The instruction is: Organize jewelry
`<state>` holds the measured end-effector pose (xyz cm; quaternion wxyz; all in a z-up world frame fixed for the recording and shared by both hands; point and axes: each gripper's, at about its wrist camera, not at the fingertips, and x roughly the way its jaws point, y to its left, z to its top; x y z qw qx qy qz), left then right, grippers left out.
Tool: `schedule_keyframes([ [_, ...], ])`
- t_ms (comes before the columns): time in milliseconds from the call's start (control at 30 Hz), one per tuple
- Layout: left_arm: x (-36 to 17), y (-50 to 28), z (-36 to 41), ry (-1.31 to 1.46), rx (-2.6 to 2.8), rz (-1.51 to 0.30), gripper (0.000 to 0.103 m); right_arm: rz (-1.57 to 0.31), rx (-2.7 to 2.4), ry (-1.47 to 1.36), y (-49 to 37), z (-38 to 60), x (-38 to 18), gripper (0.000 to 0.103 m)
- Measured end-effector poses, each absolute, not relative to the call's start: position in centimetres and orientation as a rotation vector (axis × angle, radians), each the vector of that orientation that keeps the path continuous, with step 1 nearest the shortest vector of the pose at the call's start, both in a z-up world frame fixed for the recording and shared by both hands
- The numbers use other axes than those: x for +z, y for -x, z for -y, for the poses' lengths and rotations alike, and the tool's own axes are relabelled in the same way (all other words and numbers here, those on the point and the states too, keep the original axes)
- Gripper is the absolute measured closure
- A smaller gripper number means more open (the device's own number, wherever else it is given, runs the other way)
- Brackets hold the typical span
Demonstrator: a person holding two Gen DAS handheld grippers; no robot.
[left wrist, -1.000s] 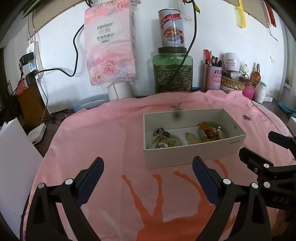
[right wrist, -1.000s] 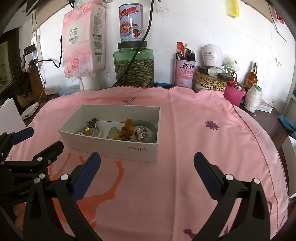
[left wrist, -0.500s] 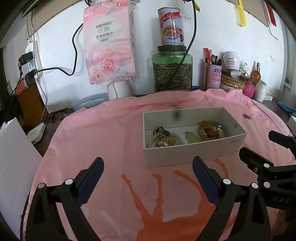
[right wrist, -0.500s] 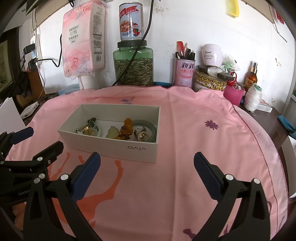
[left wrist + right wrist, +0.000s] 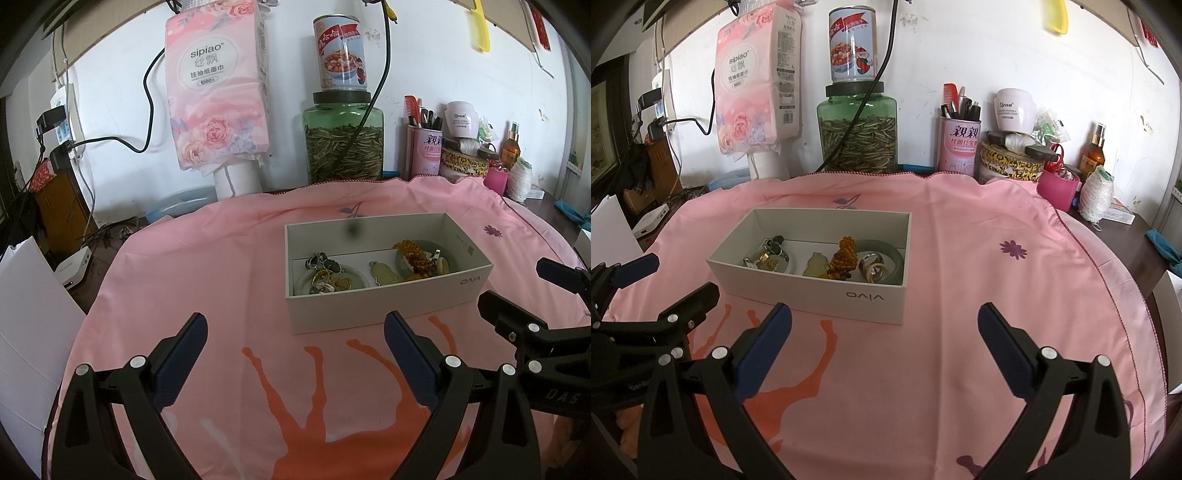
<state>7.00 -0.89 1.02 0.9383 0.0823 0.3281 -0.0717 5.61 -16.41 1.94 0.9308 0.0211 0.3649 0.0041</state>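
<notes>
A pink cloth [image 5: 960, 369] covers the table, and a white box [image 5: 827, 291] sits on it near the middle. The left hand-held gripper [image 5: 295, 358] and the right hand-held gripper [image 5: 884, 349] are both wide open, holding nothing, just in front of the box. The jewelry [image 5: 844, 258] lies inside the box.

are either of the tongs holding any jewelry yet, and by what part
Nothing is held. The left tongs and right tongs are both open over the pink cloth; the jewelry lies in the white box.
</notes>
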Motion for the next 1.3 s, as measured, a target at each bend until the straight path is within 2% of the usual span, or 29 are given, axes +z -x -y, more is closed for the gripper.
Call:
schedule_keyframes([
  [1300, 1.10, -7.04, 1.03, -0.172, -0.145, -0.669, 0.008, -0.743, 0.008, -0.041, -5.63, 16.39, 2.17, 0.007],
])
